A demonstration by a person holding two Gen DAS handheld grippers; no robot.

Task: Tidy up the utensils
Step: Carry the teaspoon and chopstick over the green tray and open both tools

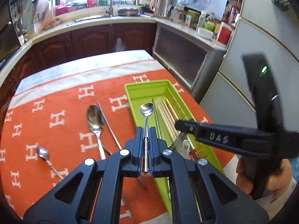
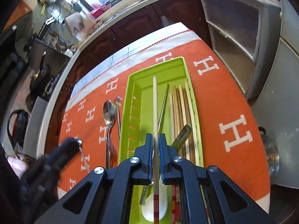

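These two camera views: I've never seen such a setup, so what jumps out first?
The orange cloth patterned with white H letters covers the table, and a bright green tray on it holds chopsticks along one side. In the left view the left gripper grips a spoon by its handle beside the tray; in the right view a white chopstick runs between the right gripper fingers over the tray.

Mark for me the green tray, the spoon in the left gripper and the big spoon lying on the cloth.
green tray (image 2: 158,64): right wrist view, far rim.
held spoon (image 1: 146,109): left wrist view, bowl.
big spoon (image 1: 95,118): left wrist view, bowl.
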